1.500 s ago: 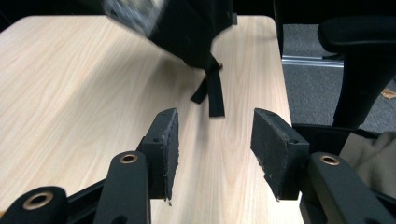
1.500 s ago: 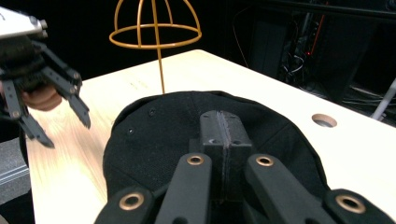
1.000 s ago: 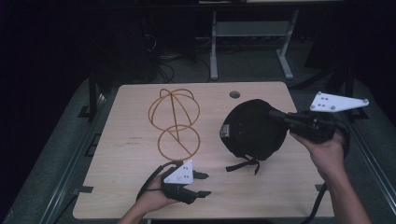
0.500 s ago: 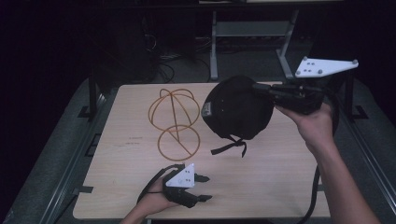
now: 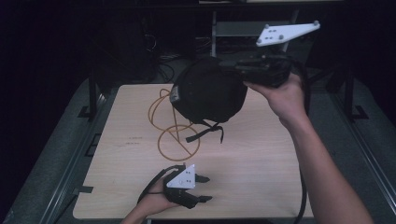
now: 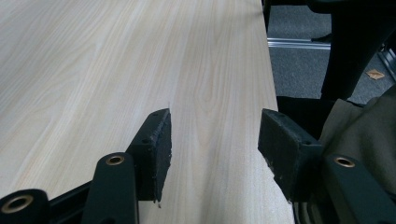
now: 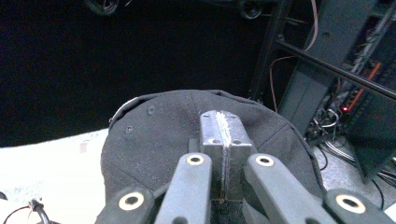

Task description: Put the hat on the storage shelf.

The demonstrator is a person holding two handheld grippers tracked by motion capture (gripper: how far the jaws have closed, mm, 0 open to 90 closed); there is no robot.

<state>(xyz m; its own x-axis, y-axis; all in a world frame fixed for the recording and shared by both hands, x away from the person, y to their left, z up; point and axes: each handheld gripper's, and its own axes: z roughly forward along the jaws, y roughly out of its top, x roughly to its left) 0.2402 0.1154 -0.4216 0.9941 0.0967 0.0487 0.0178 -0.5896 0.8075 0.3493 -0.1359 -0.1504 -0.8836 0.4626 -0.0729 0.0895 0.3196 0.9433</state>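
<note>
- Right gripper (image 5: pixel 240 70) had its fingers clamped on the black cap (image 5: pixel 208 91), aloft above the wire stand (image 5: pixel 175 123).
- Left gripper (image 5: pixel 201 189) lay gaping, empty, on the desk (image 5: pixel 261 158).
- Best: lower it slowly, centred over the stand.

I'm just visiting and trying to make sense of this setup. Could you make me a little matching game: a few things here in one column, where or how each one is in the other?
Things:
1. cap
2. wire stand
3. left claw
4. right claw

States:
A. open, low over the table's near edge
B. shut on black fabric
C. held up in the air
D. standing on the table

Pairs: 1-C, 2-D, 3-A, 4-B
</note>
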